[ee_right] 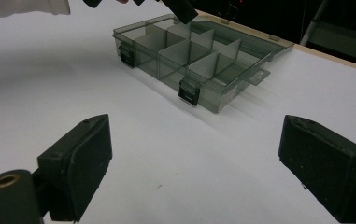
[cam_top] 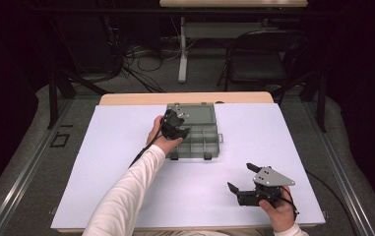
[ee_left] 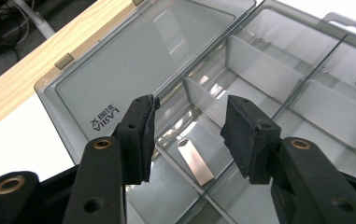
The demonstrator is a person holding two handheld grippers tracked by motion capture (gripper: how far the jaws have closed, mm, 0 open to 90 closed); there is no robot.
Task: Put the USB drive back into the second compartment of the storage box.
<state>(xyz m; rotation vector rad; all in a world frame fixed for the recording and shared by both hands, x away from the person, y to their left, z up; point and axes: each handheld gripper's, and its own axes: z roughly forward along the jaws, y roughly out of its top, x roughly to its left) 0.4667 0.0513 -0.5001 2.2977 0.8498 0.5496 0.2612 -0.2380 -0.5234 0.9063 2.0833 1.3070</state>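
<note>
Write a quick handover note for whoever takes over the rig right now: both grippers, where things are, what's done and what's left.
Left gripper: open, empty, over the open organizer box, jaws either side of a small metal piece lying in a near-left compartment.
Right gripper: open, empty, near the table's front right, away from the box.
Box: mid-table, lid folded back flat.
Done: box is open and the piece sits in a compartment.
Left: I cannot tell whether the piece goes in or comes out; the lid probably needs closing later.
</note>
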